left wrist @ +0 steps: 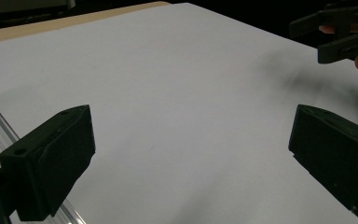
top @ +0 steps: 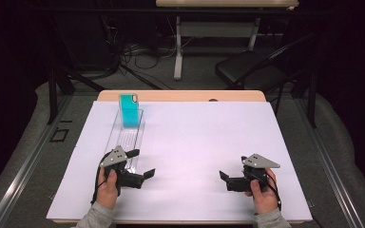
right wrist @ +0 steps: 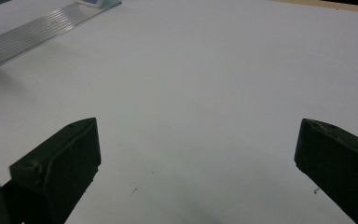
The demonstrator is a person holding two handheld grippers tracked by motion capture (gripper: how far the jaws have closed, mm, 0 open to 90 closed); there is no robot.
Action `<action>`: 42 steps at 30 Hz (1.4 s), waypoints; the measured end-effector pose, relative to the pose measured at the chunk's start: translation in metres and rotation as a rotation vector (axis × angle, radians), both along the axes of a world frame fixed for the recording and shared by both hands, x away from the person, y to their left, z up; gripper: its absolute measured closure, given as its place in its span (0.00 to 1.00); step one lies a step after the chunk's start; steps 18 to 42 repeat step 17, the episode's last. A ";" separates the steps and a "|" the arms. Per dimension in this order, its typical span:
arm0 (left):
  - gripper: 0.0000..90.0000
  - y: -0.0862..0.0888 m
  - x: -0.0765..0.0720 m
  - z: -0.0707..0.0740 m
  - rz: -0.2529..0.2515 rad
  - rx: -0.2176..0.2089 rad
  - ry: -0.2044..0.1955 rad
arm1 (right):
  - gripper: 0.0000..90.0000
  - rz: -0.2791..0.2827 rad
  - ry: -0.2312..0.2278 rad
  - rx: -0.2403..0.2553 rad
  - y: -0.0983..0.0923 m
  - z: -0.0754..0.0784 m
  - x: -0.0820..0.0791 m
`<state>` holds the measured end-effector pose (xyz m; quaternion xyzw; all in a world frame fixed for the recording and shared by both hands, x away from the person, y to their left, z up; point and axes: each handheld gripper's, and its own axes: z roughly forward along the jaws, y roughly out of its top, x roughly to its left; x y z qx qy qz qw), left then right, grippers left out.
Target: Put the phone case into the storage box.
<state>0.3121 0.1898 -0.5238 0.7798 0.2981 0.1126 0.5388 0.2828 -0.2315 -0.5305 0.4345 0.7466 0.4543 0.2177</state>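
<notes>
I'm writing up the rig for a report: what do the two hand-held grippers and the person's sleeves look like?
Both the left gripper and the right gripper are black, each with two blocky jaws, a grey three-cornered plate on top and a dark cable trailing by the wrist. The sleeves are light grey.

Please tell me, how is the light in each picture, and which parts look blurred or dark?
High view: bright white table sheet, surroundings nearly black. Left gripper view: the left tongs look soft, with a smeared grey shadow beneath the far right tongs. Right gripper view: even light, ridged clear plastic tray slightly blurred.
</notes>
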 end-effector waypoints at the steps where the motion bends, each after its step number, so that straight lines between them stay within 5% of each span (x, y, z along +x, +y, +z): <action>1: 0.01 0.000 0.000 0.000 0.000 0.000 0.000 | 0.00 0.000 0.000 0.000 0.000 0.000 0.000; 42: 0.01 0.000 0.000 0.000 0.005 -0.005 0.000 | 0.00 0.000 -0.002 0.001 0.000 0.000 0.000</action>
